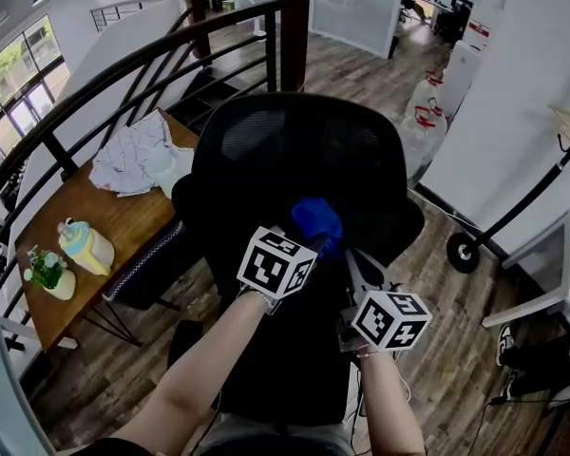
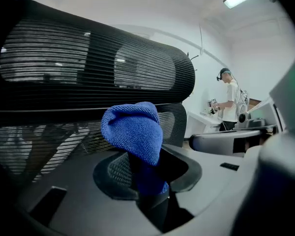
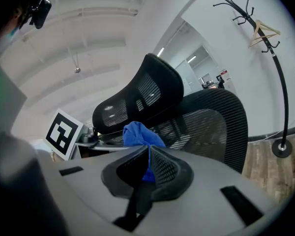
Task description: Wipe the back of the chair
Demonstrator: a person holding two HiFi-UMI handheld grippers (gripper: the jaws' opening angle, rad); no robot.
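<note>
The chair back (image 1: 299,155) lies at 12 o'clock from both tools, its black mesh just beyond the blue cloth (image 1: 315,222). I cannot tell whether cloth and mesh touch. In the head view the back's long axis runs from 12 to 6 o'clock, with the headrest at the 12 o'clock end. The left tool (image 2: 146,173) is clamped on the cloth, which bunches above its jaws, and it sits nearer the back. The right tool (image 3: 149,150), at 4 o'clock from the left one, has its jaws drawn together with a blue fold seemingly pinched between them. Count: one chair, one cloth, two tools.
</note>
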